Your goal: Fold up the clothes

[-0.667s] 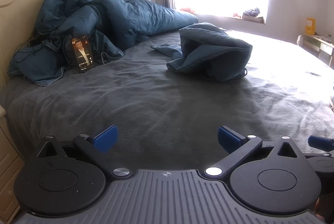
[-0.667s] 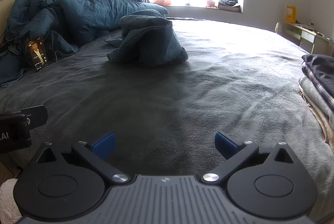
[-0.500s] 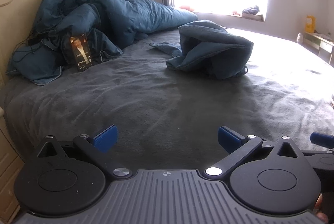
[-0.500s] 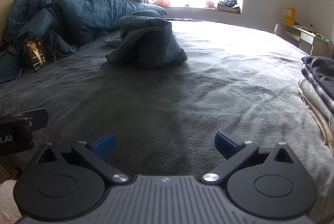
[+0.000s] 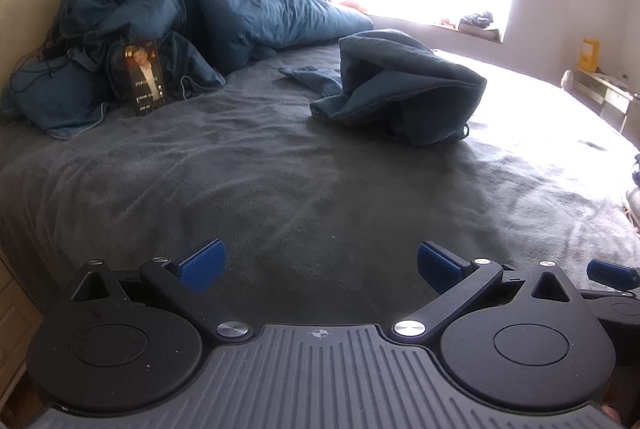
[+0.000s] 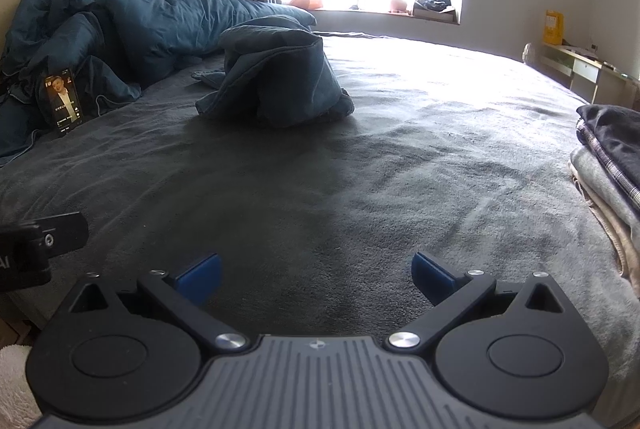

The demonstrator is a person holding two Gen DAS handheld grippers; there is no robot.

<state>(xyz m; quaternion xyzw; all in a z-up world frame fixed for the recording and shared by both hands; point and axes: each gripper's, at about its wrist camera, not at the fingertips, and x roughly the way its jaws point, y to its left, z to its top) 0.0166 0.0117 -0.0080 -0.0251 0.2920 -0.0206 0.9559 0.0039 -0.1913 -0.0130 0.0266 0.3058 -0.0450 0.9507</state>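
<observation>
Both views have crept nearer the crumpled teal-blue garment (image 5: 400, 89) (image 6: 276, 81), now larger at upper centre on the dark grey fleece bedspread (image 5: 280, 189) (image 6: 360, 169). Left gripper (image 5: 320, 263) and right gripper (image 6: 316, 271) hover low, blue-padded jaws wide apart, empty. Folded clothes, possibly blankets (image 6: 608, 165), sit at right edge.
</observation>
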